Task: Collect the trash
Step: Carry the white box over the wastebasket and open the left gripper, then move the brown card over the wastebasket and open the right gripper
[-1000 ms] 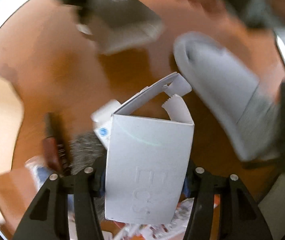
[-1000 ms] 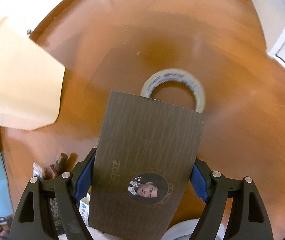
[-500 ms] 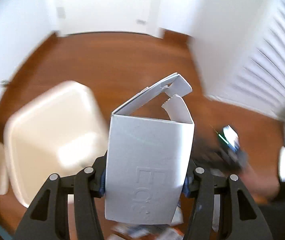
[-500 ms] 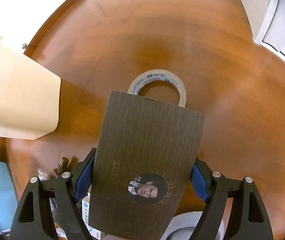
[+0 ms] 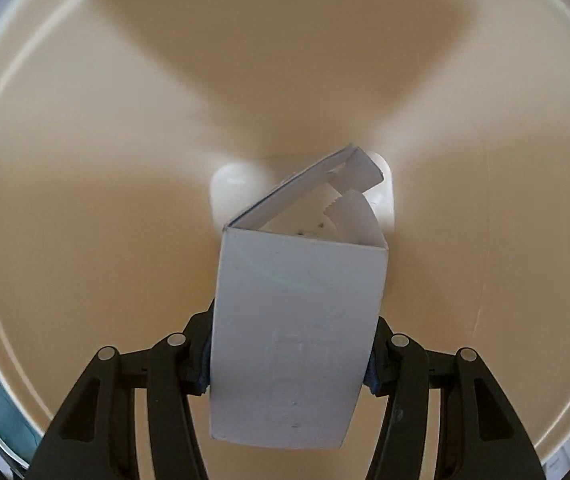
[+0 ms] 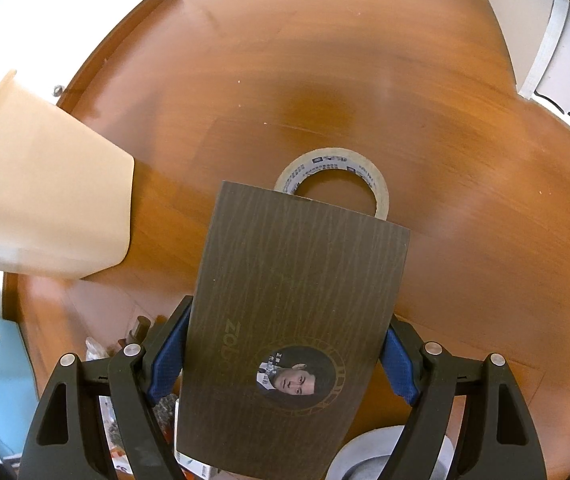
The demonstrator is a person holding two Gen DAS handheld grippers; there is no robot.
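My left gripper is shut on a white carton with its top flaps open. It holds the carton inside the mouth of a cream trash bin, whose walls fill the left wrist view. My right gripper is shut on a dark brown box with a round portrait label, held above the wooden floor. The same cream bin stands at the left in the right wrist view.
A roll of tape lies on the floor just beyond the brown box. Several bits of litter lie at the lower left under the right gripper. A grey slipper shows at the bottom. White wall and door at the right.
My left gripper has swung from over the floor and litter to the bin's mouth, carton still held. My right gripper with the brown box has shifted only slightly.
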